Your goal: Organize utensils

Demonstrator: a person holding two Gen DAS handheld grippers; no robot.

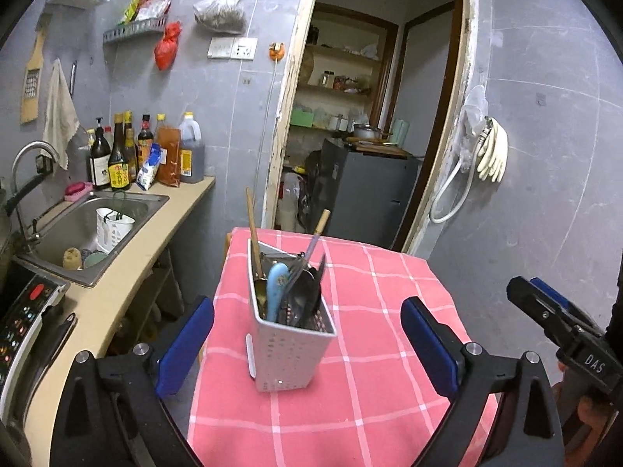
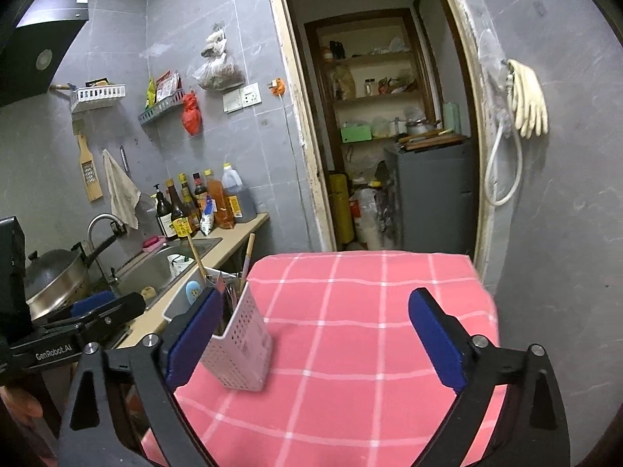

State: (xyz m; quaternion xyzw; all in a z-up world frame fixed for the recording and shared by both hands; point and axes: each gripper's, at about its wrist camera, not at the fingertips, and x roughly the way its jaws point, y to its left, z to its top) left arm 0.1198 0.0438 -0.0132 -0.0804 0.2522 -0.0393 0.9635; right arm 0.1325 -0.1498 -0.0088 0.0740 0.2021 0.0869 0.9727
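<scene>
The perforated utensil caddy point(image 1: 286, 344) stands ahead between my left jaws point(image 1: 307, 346), untouched, beside my right jaws point(image 2: 317, 344); both pairs gape empty. It looks light, stiff and top-heavy with cutlery; I'd grip its side walls low over the checked surface point(image 1: 389, 311).

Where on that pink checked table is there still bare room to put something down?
The pink checked tablecloth lies bare right of the white perforated utensil holder, out to the table's right edge, and behind it toward the doorway. The holder stands near the left edge. The counter's far end is crowded with sauce bottles; the sink holds items.
</scene>
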